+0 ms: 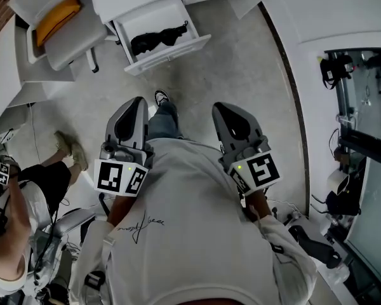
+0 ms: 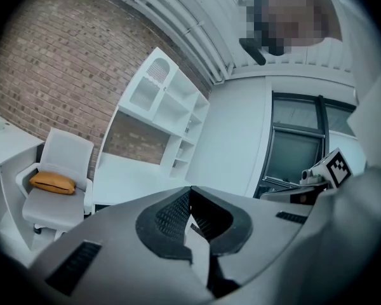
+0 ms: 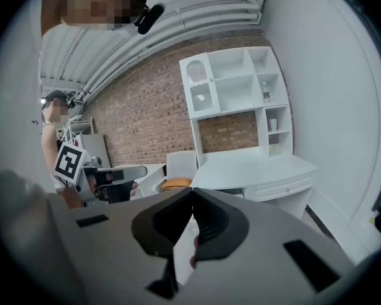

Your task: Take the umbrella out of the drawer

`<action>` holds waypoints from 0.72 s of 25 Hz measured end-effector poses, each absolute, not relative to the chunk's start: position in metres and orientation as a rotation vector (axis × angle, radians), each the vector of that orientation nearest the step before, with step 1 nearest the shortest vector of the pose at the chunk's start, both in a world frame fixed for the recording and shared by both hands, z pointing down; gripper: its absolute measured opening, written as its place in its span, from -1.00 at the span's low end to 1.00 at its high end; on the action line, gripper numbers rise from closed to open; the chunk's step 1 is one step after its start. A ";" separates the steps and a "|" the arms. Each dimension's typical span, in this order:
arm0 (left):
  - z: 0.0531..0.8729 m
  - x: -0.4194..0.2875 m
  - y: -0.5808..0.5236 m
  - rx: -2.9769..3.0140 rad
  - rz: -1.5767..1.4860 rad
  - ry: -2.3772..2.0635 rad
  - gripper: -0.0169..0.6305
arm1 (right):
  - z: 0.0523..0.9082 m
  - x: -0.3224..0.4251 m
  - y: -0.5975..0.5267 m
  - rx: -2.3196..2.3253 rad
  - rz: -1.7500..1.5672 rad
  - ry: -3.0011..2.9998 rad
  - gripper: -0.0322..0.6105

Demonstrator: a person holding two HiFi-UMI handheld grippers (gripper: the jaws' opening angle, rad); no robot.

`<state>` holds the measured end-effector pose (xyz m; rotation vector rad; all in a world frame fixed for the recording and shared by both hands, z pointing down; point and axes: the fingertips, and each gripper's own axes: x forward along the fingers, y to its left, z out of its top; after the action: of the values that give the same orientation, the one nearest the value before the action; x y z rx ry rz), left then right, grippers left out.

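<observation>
Head view first, Sam: where are the two grippers?

Low in the picture, Mia, side by side. The left gripper [image 1: 137,104] and the right gripper [image 1: 221,110] both point to the far side.

Are they open?

No. In the left gripper view the two jaws are pressed together at the tips, with nothing in them. The right gripper view shows the same: jaws together, nothing held.

And the umbrella?

The umbrella [image 1: 159,38] is black and folded. It lies in the open drawer [image 1: 171,51], far ahead of both grippers. Bare floor [image 1: 241,62] is between them, so they are well apart.

Which way does it lie?

Its long side runs left to right, along the front of the drawer. The right end is a bit farther away. So the grippers point across it, not along it.

Which gripper is nearer?

The left one, I think, by a little. The umbrella sits almost straight ahead of it. The right gripper would have to go far and to the left as well.

Can the gripper views see it?

No. They look out at the room. Only the head view shows it.

So what comes next, do you think?

A gripper has to go forward and down. Then it must open its jaws before it can take the umbrella.
</observation>
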<state>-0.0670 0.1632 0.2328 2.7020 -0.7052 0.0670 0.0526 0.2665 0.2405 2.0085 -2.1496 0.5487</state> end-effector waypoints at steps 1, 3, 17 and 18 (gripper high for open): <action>0.233 -0.065 0.155 2.703 0.063 -0.710 -0.90 | 0.241 0.055 0.258 2.001 0.546 -2.151 -0.82; 0.233 -0.062 0.139 2.703 0.059 -0.725 -0.90 | 0.241 0.059 0.242 1.989 0.544 -2.154 -0.82; 0.224 -0.038 0.043 2.699 0.016 -0.802 -0.90 | 0.234 0.088 0.150 1.926 0.487 -2.150 -0.82; 0.225 -0.038 0.038 2.696 0.020 -0.809 -0.90 | 0.234 0.089 0.145 1.924 0.488 -2.151 -0.82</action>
<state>-0.0378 0.0384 0.2254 2.6964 -0.8095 0.0199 0.0895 0.1453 0.2345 1.9243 -2.1506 0.4877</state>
